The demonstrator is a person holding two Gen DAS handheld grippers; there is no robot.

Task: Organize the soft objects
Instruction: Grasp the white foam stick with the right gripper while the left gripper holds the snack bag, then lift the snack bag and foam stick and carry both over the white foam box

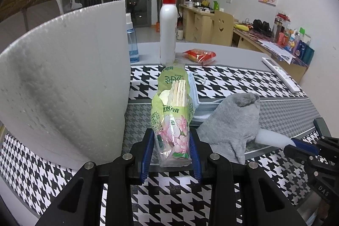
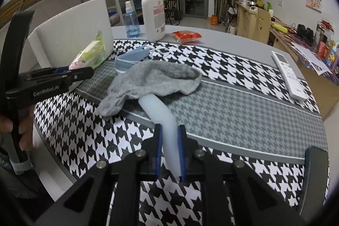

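Gripping tissue packet (image 1: 172, 120) in left tongs (image 1: 172, 154) and pale tube (image 2: 163, 115) in right tongs (image 2: 170, 154); sock (image 2: 148, 82), face masks (image 2: 129, 60) loose on counter (image 2: 243, 111), sorting barely begun.

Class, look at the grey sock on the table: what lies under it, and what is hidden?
Under the grey sock runs a pale tube, its near end held by the right gripper. The sock covers the tube's far end, so its full length cannot be seen.

One sock (image 2: 152, 79), one tissue pack (image 1: 172, 118), two bottles (image 2: 153, 14) (image 2: 131, 20), one remote (image 2: 289, 75).
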